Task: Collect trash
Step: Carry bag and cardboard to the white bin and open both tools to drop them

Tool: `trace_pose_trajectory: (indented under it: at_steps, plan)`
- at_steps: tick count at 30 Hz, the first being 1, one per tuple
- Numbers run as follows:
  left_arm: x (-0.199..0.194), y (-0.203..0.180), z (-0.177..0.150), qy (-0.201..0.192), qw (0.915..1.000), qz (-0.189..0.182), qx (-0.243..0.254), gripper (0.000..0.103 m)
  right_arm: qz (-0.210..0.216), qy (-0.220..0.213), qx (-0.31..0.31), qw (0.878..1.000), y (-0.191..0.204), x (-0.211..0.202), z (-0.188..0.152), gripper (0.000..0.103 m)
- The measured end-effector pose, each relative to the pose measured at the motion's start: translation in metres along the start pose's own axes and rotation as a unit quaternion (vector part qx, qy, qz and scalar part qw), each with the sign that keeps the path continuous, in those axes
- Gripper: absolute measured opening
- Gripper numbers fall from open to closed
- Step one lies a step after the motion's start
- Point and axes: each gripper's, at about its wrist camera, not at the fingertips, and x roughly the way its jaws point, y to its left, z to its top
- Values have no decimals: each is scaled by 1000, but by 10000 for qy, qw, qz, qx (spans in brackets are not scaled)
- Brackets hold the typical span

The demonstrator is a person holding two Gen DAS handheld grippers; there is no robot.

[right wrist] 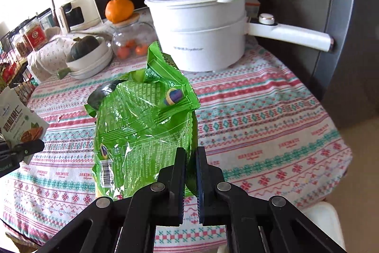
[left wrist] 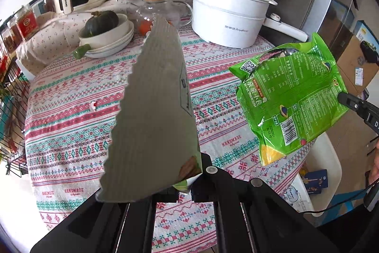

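Fingers (left wrist: 208, 170) half-hidden behind silver pouch (left wrist: 156, 110)

Your silver pouch (left wrist: 154, 110) blocks most of the glass jar (left wrist: 163, 13) behind it and covers 1 finger of the left gripper (left wrist: 189, 184). In your right wrist view, the green bag (right wrist: 142, 125) hides the tablecloth (right wrist: 260, 115) behind it, and the frame's left edge cuts off the left gripper. The bag's small print is unreadable.
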Motion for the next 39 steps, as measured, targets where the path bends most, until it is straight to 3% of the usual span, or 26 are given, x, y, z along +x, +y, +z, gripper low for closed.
trace_pose_trajectory:
  at_steps: [5,10,15,23,28,31,33,35,39]
  plan:
    - [-13,-40,-22,-63,9993,-275,244,6,-477,-207,-102,9986,-25,-39,-14,6]
    - [-17,-76,-37,-36,9967,-661,475,6,-950,-37,22,9955,-59,-64,-28,6]
    - [-17,-125,-51,38,9906,-970,965,6,-1439,360,78,9889,-90,-75,-48,6]
    - [-6,-191,-70,245,9768,-1370,1627,6,-2123,1328,-27,9681,-127,-59,-88,6]
    - [3,-222,-80,398,9701,-1567,1811,6,-2150,1709,140,9614,-148,-49,-103,8]
    - [9,-238,-83,456,9665,-1641,1918,6,-2055,1773,451,9614,-161,-47,-105,14]
    - [14,-247,-85,507,9645,-1677,1977,6,-1995,1754,680,9617,-170,-49,-105,33]
    - [20,-256,-87,575,9625,-1722,2017,6,-1949,1674,822,9629,-174,-53,-105,42]
    - [33,-271,-93,705,9589,-1779,2095,6,-1948,1607,857,9638,-175,-56,-103,47]
